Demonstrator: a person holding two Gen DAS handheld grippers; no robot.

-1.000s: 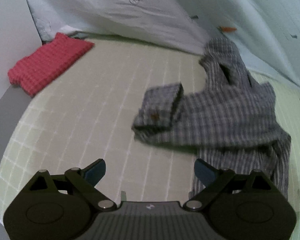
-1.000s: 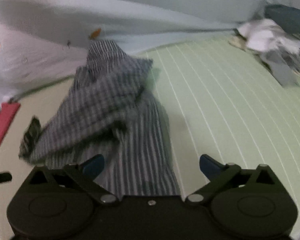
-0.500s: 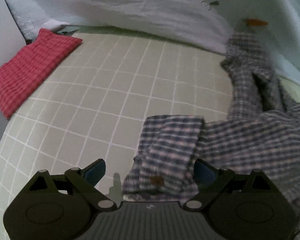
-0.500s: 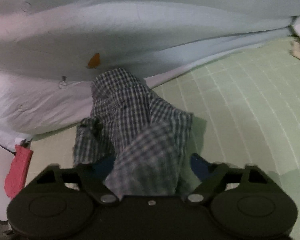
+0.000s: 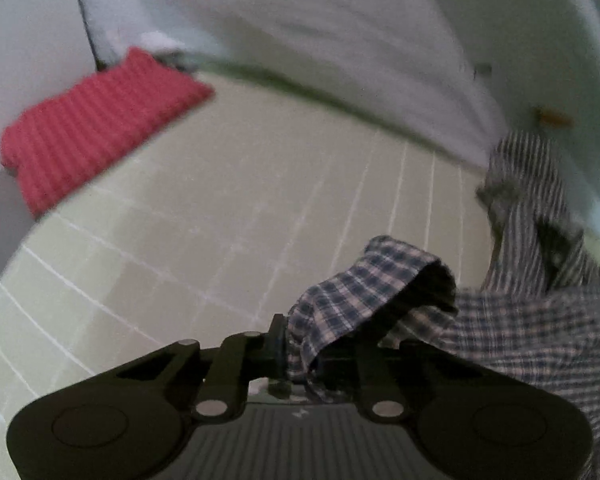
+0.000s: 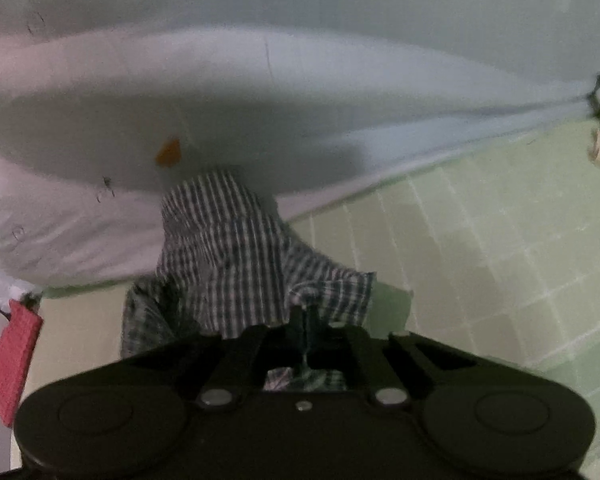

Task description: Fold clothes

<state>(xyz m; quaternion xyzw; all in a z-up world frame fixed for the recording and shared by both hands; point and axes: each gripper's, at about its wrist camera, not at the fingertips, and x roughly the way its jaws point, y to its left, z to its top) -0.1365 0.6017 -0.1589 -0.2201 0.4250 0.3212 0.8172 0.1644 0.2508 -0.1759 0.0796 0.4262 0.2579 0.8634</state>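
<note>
My left claw (image 5: 300, 350) closing on cuff of plaid shirt (image 5: 520, 328) — right claw (image 6: 306, 330) clamped on another edge. Shirt crumpled on green grid mat (image 6: 500, 240); folding barely begun — red garment (image 5: 96, 128) already folded.

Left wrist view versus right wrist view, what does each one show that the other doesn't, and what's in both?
Only the left wrist view shows the left gripper, jaws closing on the plaid shirt's cuff.

Only the right wrist view shows the right gripper, shut on a fold of the shirt, and the greener stretch of sheet.

Both show the plaid shirt, the red cloth and the pale bedding.
</note>
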